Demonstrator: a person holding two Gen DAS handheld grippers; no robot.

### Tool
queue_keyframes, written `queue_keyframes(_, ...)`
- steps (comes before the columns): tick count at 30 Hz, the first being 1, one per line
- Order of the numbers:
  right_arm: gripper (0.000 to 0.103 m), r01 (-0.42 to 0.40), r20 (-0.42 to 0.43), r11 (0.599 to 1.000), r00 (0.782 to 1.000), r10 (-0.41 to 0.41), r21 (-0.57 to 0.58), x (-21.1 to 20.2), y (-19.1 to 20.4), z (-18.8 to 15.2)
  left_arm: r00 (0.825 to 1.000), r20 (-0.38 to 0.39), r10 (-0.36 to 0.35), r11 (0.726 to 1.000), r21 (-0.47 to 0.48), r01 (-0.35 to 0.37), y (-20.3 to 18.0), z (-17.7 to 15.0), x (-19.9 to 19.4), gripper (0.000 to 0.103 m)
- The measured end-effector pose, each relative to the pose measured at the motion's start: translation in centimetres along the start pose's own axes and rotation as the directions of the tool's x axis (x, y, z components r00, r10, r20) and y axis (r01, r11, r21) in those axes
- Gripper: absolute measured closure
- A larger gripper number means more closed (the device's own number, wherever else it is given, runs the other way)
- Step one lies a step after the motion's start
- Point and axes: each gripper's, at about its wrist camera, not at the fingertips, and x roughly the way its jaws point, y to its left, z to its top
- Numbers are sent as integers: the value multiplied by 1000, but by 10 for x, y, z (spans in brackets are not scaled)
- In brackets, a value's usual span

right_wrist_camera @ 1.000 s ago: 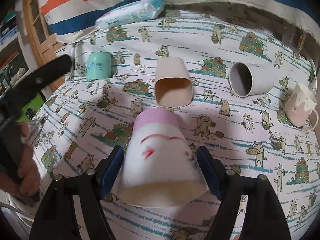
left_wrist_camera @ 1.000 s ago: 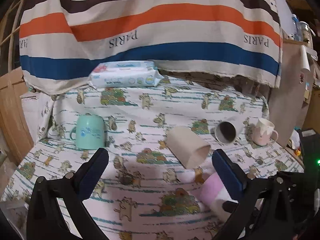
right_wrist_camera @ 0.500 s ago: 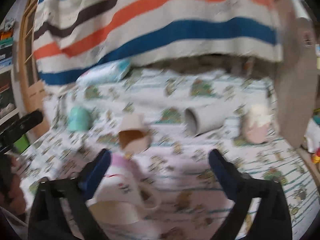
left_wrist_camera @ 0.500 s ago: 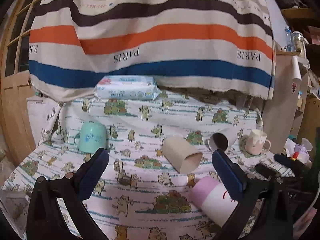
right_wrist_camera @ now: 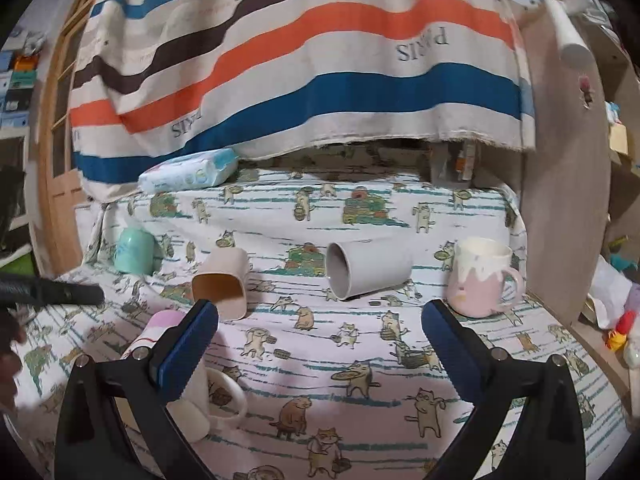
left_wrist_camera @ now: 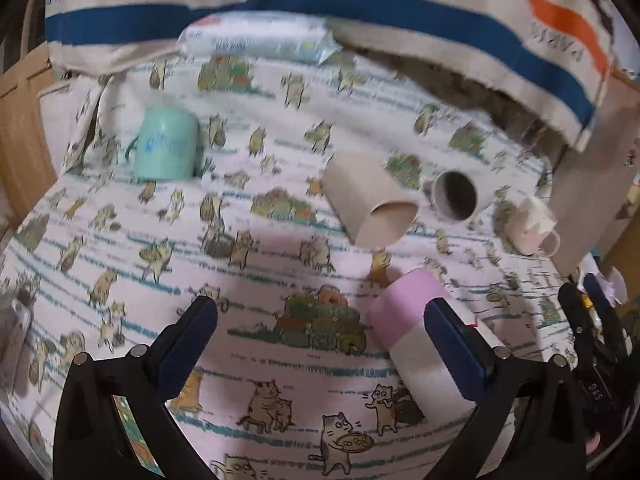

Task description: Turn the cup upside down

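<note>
A pink-and-white mug (left_wrist_camera: 416, 340) (right_wrist_camera: 160, 328) stands upside down on the cat-print cloth, handle toward the front. My right gripper (right_wrist_camera: 320, 344) is open and empty, drawn back, with the mug behind its left finger. My left gripper (left_wrist_camera: 320, 344) is open and empty above the cloth, the mug beside its right finger. A beige cup (left_wrist_camera: 368, 200) (right_wrist_camera: 222, 280) and a grey cup (left_wrist_camera: 456, 196) (right_wrist_camera: 366, 270) lie on their sides. A mint mug (left_wrist_camera: 166, 144) (right_wrist_camera: 134, 250) stands upside down. A pink-and-cream mug (left_wrist_camera: 532, 226) (right_wrist_camera: 482, 280) stands upright.
A pack of wet wipes (left_wrist_camera: 256, 40) (right_wrist_camera: 188, 170) lies at the back under a striped hanging cloth (right_wrist_camera: 320, 80). A wooden panel (right_wrist_camera: 568, 160) stands at the right edge of the table. The left gripper's finger (right_wrist_camera: 52, 290) shows at the left of the right wrist view.
My right gripper let go of the pink-and-white mug, opened wide and pulled back and to the right. The mug now stands upside down on the cloth. My left gripper tilted down over the table.
</note>
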Motion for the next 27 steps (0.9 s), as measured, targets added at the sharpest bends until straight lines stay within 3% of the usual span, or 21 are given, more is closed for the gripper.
queue_keyframes(8,0,41,6,999,999,-41,-1,-3,0,-2,987,-139,-80,990,-130,62,-15,8,25,0)
queue_keyframes(10,0,49,12,999,999,-49,-9,-5,2,-3,974,-197,-110,982,-174,76,-17,13,34,0)
queue_keyframes(15,0,47,10,999,999,-47,-6,-6,1,-3,934,-280,-224,931,-344,120,-14,15,51,1)
queue_keyframes(19,0,51,9,999,999,-51,-7,-6,1,-3,943,-269,-195,937,-334,99,-26,17,55,3)
queue_keyframes(23,0,58,6,998,998,-58,-1,-6,-1,-3,941,-280,-192,911,-406,65,-26,14,68,23)
queue_keyframes(27,0,60,6,998,998,-60,-1,-6,-2,-3,915,-343,-213,912,-405,61,-36,12,87,23)
